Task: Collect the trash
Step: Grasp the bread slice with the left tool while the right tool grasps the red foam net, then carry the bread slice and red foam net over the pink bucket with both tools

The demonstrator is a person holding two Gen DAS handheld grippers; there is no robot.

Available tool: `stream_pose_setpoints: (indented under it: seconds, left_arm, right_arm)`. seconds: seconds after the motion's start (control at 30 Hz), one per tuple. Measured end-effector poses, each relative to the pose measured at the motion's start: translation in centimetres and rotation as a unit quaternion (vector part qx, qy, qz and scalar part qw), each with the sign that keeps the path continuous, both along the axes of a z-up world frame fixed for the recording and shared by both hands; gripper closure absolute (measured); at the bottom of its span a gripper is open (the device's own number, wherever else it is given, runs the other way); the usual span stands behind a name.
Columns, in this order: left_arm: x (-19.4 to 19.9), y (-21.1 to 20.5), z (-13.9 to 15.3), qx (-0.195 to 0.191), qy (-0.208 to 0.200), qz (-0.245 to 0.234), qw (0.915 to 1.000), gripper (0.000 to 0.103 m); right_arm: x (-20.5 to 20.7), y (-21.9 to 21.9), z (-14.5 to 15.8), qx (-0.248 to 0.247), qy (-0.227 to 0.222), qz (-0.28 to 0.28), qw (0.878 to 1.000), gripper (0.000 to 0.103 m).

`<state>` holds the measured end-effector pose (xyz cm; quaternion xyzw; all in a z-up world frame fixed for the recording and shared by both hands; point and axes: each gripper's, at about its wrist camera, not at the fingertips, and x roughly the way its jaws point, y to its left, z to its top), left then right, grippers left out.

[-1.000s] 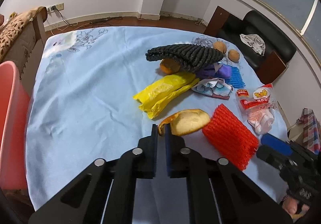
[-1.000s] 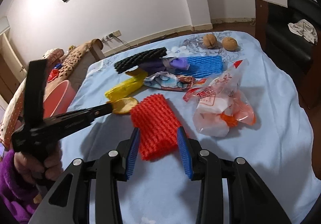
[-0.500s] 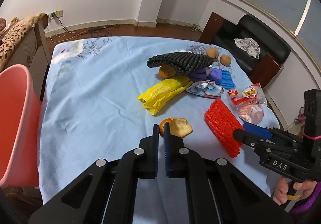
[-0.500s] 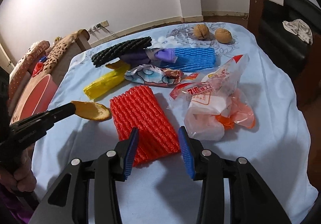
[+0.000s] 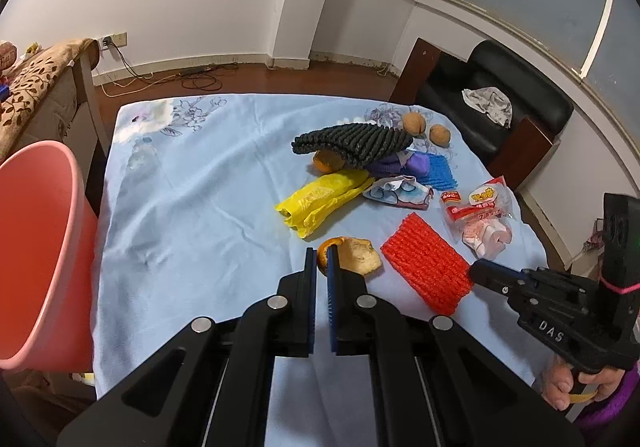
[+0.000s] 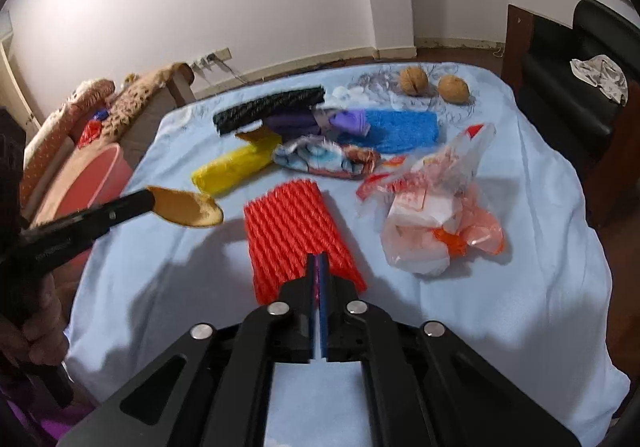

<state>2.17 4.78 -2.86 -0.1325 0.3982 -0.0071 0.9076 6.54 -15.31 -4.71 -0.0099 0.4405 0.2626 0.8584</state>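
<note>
Two pickups are under way at once, and the landmark for both is the pink bin (image 5: 38,247) standing off the bench's (image 5: 192,215) left edge. The left claw (image 5: 322,255) is clamped on the orange peel (image 5: 358,255), which hangs clear of the blue cloth in the right wrist view, between the bin and the red foam net (image 6: 298,231). The right claw (image 6: 319,267) has just been closing, and its jaws now pinch the near edge of that net, narrow with a sliver of foam between them; the rest of the net lies flat on the bench, farther from the bin than the peel.

I judge the step to be grasp-and-carry. Next, the left claw needs to swing the peel over the bin's rim and let go; the right needs to lift the net and follow. The yellow bag (image 5: 320,199), snack wrappers (image 5: 480,215) and other foam nets farther from the bin remain to be collected.
</note>
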Motion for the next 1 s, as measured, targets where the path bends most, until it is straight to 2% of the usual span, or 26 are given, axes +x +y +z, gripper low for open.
stream_pose_setpoints:
  seconds: [0.03,0.07,0.17,0.2,0.27,0.3,0.37,0.43,0.53,0.7,1.0]
  left_arm:
    - [0.0,0.0,0.0,-0.001,0.0,0.0,1.0,0.099]
    - [-0.1,0.0,0.0,-0.001,-0.001,0.0,1.0,0.099]
    - [-0.3,0.0,0.1,-0.001,-0.002,-0.002,1.0,0.099]
    - [-0.3,0.0,0.1,-0.001,-0.003,-0.002,1.0,0.099]
    - [-0.4,0.1,0.1,-0.001,-0.003,-0.002,1.0,0.099]
    - [-0.4,0.2,0.2,-0.001,-0.004,-0.002,1.0,0.099]
    - [-0.5,0.2,0.1,-0.002,-0.005,-0.003,1.0,0.099]
    - [-0.5,0.1,0.2,-0.003,-0.006,-0.004,1.0,0.099]
    - [-0.5,0.1,0.3,-0.005,-0.009,-0.005,0.9999,0.099]
    - [-0.9,0.5,0.9,-0.006,-0.02,-0.001,0.9998,0.099]
    - [-2.5,3.6,3.5,-0.002,-0.058,0.056,0.9968,0.099]
  right_arm:
    - [0.3,0.1,0.0,0.0,0.006,0.0,1.0,0.064]
    - [0.5,0.2,0.0,0.001,0.008,-0.001,1.0,0.057]
    - [0.9,0.7,-0.4,-0.012,0.012,0.004,1.0,0.057]
    - [1.0,0.9,-0.6,-0.019,0.014,0.005,1.0,0.058]
    - [1.3,1.2,-1.3,-0.032,0.022,0.006,0.999,0.07]
    - [1.4,1.3,-1.6,-0.037,0.024,0.004,0.999,0.072]
    - [1.2,1.1,-1.6,-0.042,0.019,0.0,0.999,0.087]
    - [1.1,1.0,-1.6,-0.045,0.016,0.002,0.999,0.092]
    - [0.6,0.9,-1.3,-0.049,0.006,0.007,0.999,0.095]
    - [-0.3,0.8,0.7,-0.026,-0.018,0.011,0.999,0.095]
    - [-1.3,4.9,4.9,-0.002,-0.071,0.052,0.996,0.095]
